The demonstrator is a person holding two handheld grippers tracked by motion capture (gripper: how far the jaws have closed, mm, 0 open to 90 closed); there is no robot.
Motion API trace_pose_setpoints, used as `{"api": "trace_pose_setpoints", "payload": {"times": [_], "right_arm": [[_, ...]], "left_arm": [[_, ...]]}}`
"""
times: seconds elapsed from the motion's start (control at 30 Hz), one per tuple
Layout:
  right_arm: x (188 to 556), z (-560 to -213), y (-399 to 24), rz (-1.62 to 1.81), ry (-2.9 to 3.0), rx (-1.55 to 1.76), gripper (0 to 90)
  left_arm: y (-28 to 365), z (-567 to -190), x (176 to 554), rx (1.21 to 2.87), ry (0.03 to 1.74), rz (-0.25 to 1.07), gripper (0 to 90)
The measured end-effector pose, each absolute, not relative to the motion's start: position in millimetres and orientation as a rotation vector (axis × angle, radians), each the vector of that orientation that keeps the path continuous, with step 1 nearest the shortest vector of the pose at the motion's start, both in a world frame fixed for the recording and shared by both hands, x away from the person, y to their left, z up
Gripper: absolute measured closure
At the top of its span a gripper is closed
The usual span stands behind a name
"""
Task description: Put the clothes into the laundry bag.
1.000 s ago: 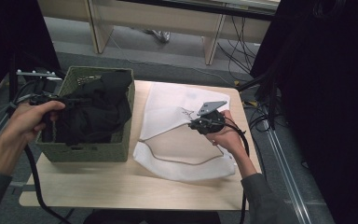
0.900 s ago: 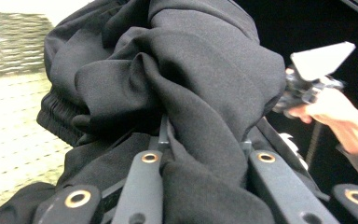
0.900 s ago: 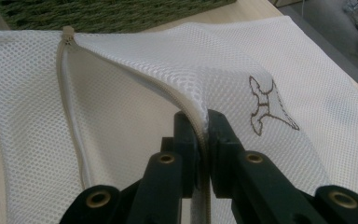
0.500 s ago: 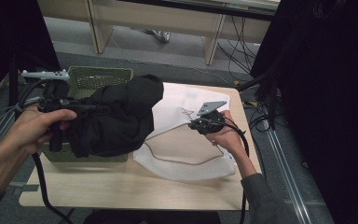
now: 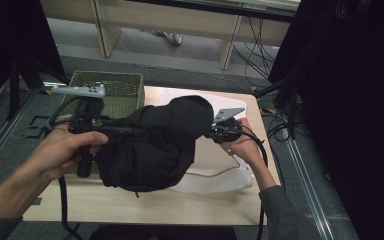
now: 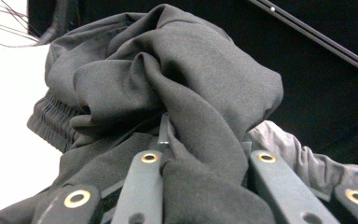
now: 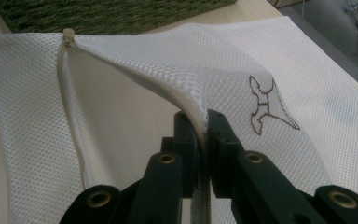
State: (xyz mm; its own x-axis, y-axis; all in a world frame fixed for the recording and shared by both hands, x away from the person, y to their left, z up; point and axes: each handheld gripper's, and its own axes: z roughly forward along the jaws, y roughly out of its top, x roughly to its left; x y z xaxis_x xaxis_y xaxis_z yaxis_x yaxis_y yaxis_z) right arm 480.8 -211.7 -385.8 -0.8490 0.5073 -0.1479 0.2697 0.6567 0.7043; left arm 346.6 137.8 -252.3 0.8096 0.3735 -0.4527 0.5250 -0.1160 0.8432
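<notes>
Black garment [image 5: 155, 145], clamped in left tool [image 5: 130, 133], now out of basket [image 5: 111, 90], above mesh bag [image 5: 215, 181] pinched by right tool [image 5: 211, 134].

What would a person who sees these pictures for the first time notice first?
The eye goes first to the bulky black fabric garment, bunched and held in the air by the left tongs above the middle of the light wooden table. Next is the white mesh laundry bag with a zipper, lying on the table's right half, its zipper edge lifted and pinched by the right tongs. Behind the garment stands a green woven basket.
</notes>
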Motion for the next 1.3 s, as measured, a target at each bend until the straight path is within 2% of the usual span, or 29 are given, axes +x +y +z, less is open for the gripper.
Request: {"api": "trace_pose_setpoints", "payload": {"times": [0.2,0.23,0.4,0.57,0.7,0.83,1.0,1.17,1.3], "right_arm": [[483,-384,-216,1.033,2.531,0.621,84.9],[481,-383,-216,1.04,2.526,0.65,85.1],[481,-379,-218,1.05,2.518,0.652,86.2],[481,-375,-221,1.075,2.498,0.633,86.5],[476,-368,-217,1.067,2.488,0.636,86.5],[472,-364,-212,1.069,2.486,0.605,86.5],[470,-360,-210,1.083,2.481,0.582,86.5],[472,-362,-210,1.077,2.485,0.601,86.6],[474,-364,-213,1.08,2.493,0.594,86.6]], "left_arm": [[103,-289,356,1.835,0.72,-0.213,74.0],[90,-304,362,1.886,0.732,-0.214,74.0],[69,-336,377,1.979,0.773,-0.224,73.9],[47,-375,399,2.027,0.876,-0.188,73.6],[34,-387,412,2.043,0.939,-0.134,73.4],[26,-388,428,1.966,0.998,-0.076,73.2],[16,-391,441,1.982,1.048,0.036,72.8],[-13,-409,458,1.898,1.11,0.149,72.0],[-30,-425,474,1.83,1.169,0.172,70.8]]}}
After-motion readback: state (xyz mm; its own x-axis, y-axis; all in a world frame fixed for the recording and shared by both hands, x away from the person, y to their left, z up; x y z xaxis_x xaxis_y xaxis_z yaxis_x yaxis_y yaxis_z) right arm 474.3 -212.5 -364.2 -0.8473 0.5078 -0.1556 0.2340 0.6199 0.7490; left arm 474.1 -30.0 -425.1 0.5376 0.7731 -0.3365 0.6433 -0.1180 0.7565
